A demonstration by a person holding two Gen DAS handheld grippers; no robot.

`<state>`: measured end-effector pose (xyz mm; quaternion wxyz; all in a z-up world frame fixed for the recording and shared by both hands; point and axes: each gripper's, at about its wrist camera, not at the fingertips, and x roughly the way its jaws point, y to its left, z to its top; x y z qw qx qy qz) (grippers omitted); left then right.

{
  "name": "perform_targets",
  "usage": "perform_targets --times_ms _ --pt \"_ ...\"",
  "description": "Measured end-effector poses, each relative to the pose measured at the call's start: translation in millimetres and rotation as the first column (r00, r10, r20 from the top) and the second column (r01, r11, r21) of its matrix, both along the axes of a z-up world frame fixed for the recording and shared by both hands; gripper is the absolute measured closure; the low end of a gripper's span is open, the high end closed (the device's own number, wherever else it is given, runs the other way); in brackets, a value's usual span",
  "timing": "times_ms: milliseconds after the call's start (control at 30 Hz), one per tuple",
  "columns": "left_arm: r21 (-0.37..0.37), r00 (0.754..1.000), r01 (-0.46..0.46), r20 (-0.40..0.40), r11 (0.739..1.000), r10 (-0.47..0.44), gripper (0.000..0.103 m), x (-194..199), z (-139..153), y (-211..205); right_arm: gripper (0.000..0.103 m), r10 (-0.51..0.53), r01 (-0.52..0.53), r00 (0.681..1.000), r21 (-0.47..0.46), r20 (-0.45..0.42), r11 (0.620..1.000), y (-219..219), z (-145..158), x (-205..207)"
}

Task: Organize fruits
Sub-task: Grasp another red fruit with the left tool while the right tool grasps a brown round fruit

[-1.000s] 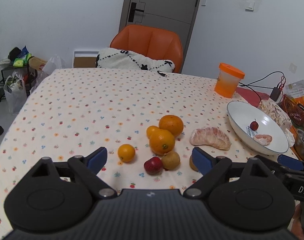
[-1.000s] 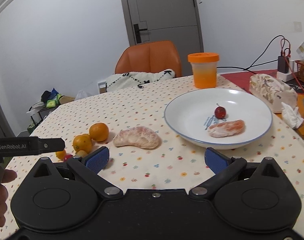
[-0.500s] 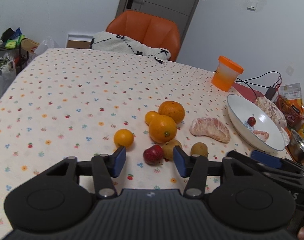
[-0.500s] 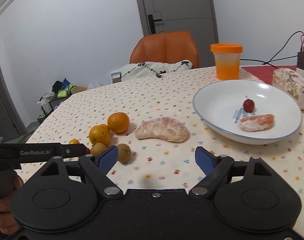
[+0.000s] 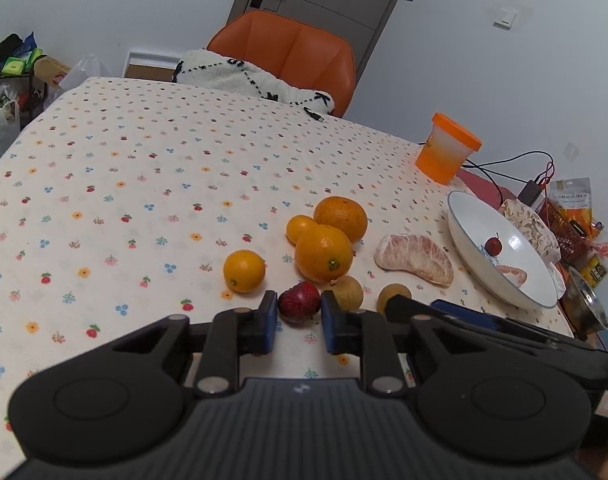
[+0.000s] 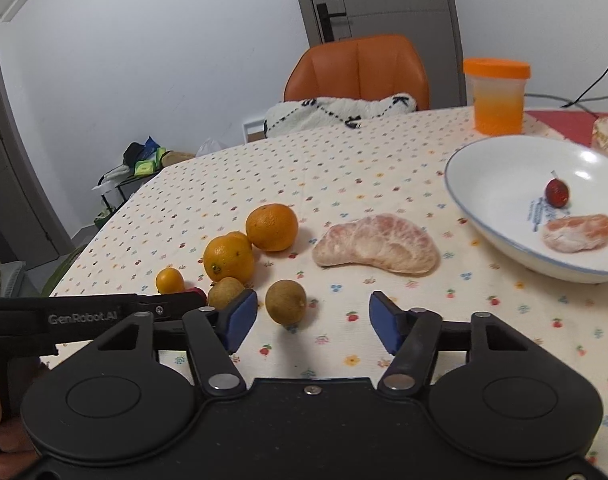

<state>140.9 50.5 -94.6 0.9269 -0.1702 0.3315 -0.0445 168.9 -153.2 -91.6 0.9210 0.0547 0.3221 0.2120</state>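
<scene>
Strawberry [image 5: 299, 302] was clamped in the left hand-held gripper [image 5: 298, 320], needing gentle pressure when lifted, while the right hand-held gripper [image 6: 312, 322], half-open and closing, straddled a longan [image 6: 286, 301].

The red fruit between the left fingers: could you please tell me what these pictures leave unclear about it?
- Left wrist view: the red fruit has its underside and both flanks hidden by the blue fingers of the left gripper.
- Right wrist view: only a sliver shows; the left gripper's black arm covers the rest.
- Its kind: too small to tell.

Loose fruits [image 5: 323, 253] beside white bowl [image 5: 463, 216]
</scene>
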Motion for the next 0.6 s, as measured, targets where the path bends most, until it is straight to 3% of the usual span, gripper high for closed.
perform_targets --times_ms 200,333,600 --pt "0.009 1.000 -0.013 0.006 1.000 0.013 0.082 -0.8 4.6 0.6 0.057 0.024 -0.024 1.000 0.019 -0.019 1.000 7.9 -4.5 4.3" --pt "0.015 1.000 -0.016 0.011 1.000 0.016 0.082 -1.0 7.7 -1.1 0.080 0.037 -0.036 0.999 0.028 -0.027 0.999 8.8 -5.6 6.6" --pt "0.022 0.999 0.005 0.035 1.000 -0.006 0.082 0.6 17.6 -13.4 0.080 0.014 -0.012 1.000 0.071 -0.020 0.997 -6.7 0.0 4.0"
